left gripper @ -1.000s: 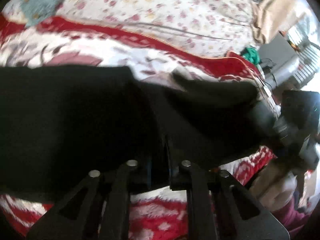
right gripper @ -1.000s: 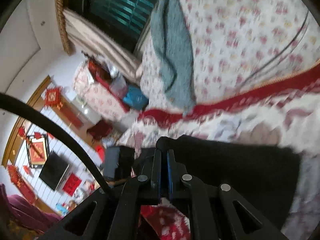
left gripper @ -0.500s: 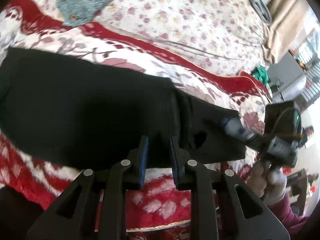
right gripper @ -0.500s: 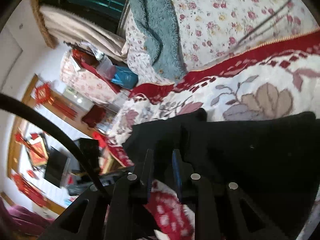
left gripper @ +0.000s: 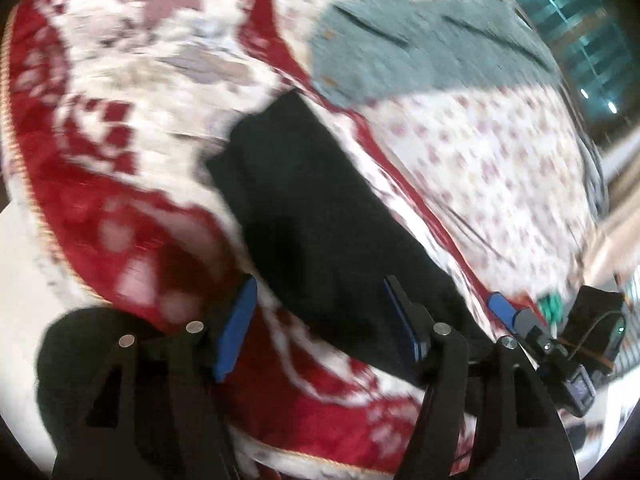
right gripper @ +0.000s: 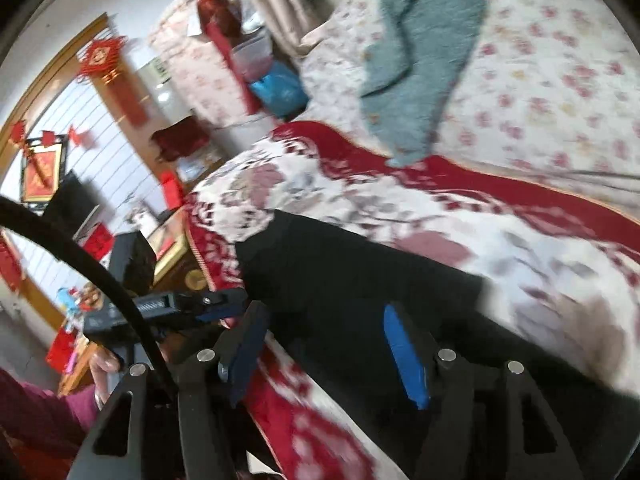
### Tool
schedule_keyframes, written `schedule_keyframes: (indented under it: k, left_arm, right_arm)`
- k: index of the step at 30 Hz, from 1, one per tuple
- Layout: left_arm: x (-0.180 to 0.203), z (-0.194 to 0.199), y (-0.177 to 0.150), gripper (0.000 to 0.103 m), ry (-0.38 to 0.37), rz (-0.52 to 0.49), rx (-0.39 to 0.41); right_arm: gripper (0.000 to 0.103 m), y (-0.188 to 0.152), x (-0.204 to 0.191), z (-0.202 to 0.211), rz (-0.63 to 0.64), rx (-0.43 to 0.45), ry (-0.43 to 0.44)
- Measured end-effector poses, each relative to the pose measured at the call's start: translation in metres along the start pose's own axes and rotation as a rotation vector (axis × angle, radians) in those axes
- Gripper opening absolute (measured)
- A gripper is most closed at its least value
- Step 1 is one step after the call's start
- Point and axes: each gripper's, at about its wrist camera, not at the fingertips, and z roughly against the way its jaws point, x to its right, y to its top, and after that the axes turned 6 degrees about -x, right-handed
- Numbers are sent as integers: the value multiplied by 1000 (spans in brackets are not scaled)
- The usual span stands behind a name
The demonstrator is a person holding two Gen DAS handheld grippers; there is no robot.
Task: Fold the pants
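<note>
Left gripper [left gripper: 320, 320] opening, clear of black pants [left gripper: 320, 216] lying diagonal.

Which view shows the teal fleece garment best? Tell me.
The right wrist view: the teal fleece garment hangs down the floral quilt, less blurred, pile texture visible. The left wrist view shows it too, behind the black pants, but smeared by motion.

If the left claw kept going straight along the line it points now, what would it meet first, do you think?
Most likely the black pants, which lie on the bedspread directly ahead between its opening blue fingers. Nothing is between the fingers yet; blur makes depth uncertain.
</note>
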Motion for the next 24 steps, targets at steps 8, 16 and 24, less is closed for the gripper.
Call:
schedule_keyframes:
  k: [8, 16, 24]
  left_arm:
    - [-14, -16, 11, 64, 18, 43, -10]
    - [-5, -27, 19, 84, -23, 7, 7]
    - [-21, -38, 33, 81, -167, 53, -13]
  right_arm:
    - [59, 58, -25, -86, 89, -91, 3]
    - [59, 97, -43, -169, 212, -202, -55]
    - [58, 115, -24, -229, 270, -338, -46]
